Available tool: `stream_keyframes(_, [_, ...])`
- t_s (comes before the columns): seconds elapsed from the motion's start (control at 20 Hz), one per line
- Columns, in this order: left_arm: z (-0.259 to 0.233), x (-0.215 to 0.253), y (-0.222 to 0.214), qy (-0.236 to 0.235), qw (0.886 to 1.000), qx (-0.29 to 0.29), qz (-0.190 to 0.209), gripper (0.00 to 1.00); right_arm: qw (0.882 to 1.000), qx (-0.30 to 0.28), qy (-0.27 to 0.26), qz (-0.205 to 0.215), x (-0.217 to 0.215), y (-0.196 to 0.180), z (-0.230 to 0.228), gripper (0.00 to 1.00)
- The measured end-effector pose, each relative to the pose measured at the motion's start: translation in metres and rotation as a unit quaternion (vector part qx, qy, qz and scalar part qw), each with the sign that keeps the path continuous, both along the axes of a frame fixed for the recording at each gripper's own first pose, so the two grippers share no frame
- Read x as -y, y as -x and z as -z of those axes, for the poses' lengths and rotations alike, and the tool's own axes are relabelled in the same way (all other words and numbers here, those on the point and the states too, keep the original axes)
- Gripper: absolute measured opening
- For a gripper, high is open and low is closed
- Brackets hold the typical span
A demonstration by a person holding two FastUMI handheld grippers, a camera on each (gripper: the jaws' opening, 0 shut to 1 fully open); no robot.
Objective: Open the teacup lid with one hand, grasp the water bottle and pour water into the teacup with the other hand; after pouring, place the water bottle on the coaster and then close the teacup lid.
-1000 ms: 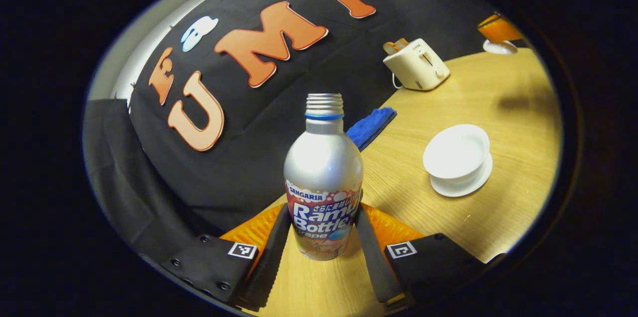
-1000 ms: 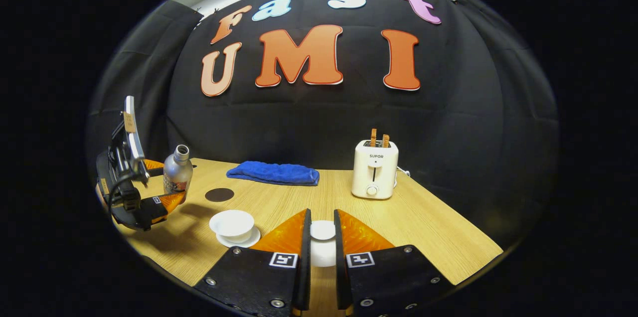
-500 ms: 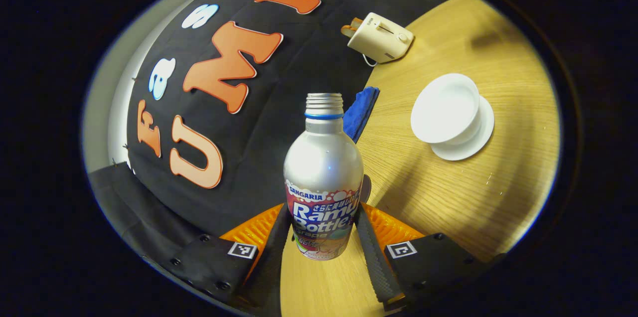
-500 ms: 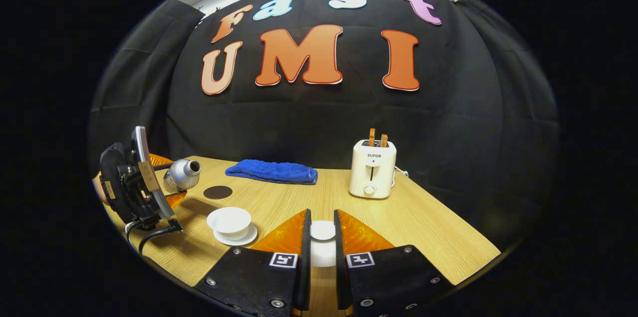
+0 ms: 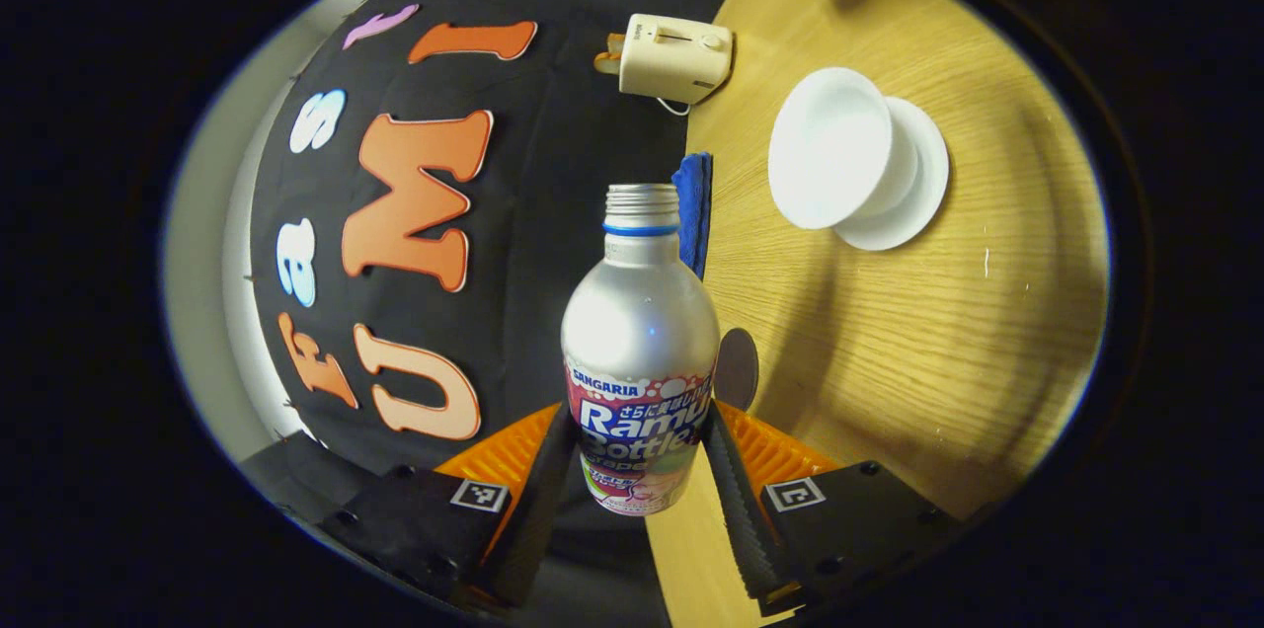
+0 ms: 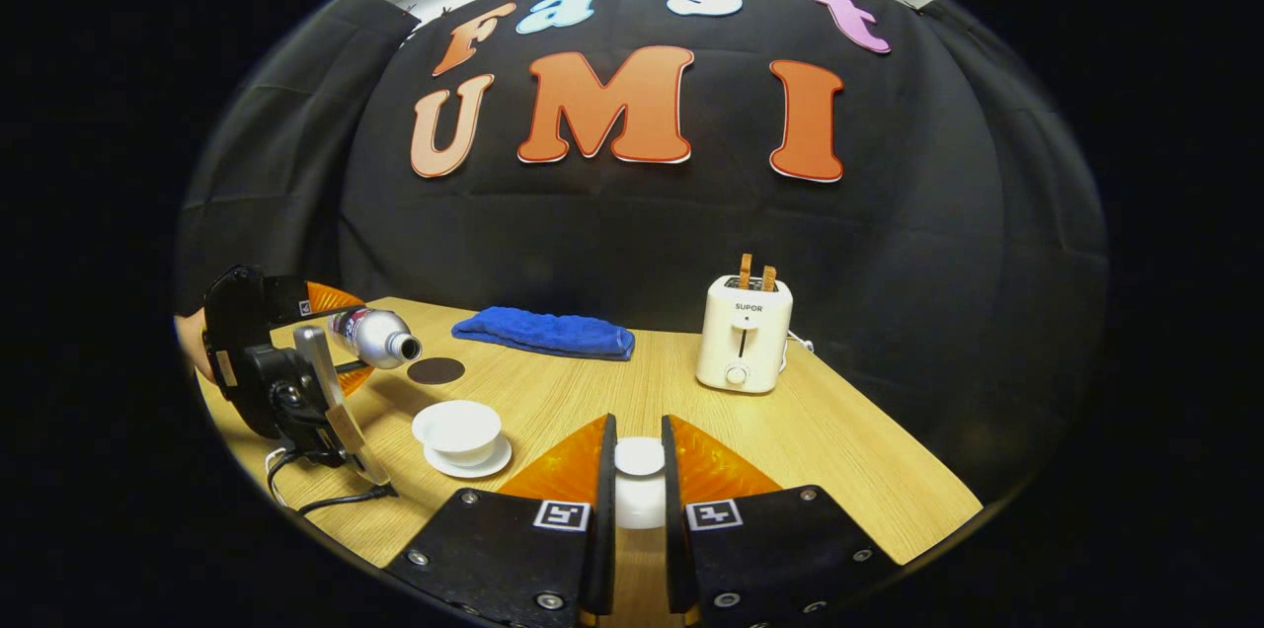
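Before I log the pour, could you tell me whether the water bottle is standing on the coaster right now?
No. In the right gripper view the water bottle is tipped nearly sideways in the left hand-held gripper, held above the table beside the coaster.

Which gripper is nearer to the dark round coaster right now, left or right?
Left. The left gripper, holding the tipped water bottle, hangs just beside the coaster. The right gripper, clamped on the teacup lid, sits farther toward the table's near edge.
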State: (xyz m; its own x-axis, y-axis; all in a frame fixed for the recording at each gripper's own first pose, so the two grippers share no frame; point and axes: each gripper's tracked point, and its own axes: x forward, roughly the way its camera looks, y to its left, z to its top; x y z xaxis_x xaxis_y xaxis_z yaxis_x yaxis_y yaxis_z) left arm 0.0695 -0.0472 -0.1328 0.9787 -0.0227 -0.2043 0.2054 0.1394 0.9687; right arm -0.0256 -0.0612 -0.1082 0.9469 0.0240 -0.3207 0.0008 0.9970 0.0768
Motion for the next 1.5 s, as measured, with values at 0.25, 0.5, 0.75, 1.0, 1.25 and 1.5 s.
stream_keyframes(0.25, [-0.002, 0.003, -0.002, -0.036, 0.999, -0.003, 0.017, 0.8, 1.0, -0.002, 0.0, 0.0, 0.003, 0.0, 0.0, 0.22])
stream_keyframes(0.5, [-0.009, 0.013, -0.006, -0.087, 0.995, 0.012, 0.043, 0.83, 1.0, -0.006, 0.002, -0.005, 0.004, 0.002, 0.001, 0.21])
stream_keyframes(0.75, [-0.013, 0.021, -0.01, -0.125, 0.99, 0.016, 0.06, 0.8, 1.0, -0.01, 0.009, -0.009, 0.005, 0.005, 0.005, 0.21])
stream_keyframes(1.0, [-0.02, 0.02, -0.014, -0.161, 0.984, 0.024, 0.071, 0.77, 1.0, -0.013, 0.01, -0.011, 0.005, 0.005, 0.005, 0.21])
stream_keyframes(1.25, [-0.03, 0.022, -0.015, -0.194, 0.977, 0.034, 0.08, 0.77, 1.0, -0.01, 0.01, -0.017, 0.003, 0.006, 0.004, 0.21])
stream_keyframes(1.5, [-0.035, 0.023, -0.018, -0.225, 0.97, 0.038, 0.089, 0.77, 1.0, -0.013, 0.013, -0.019, 0.001, 0.009, 0.005, 0.21])
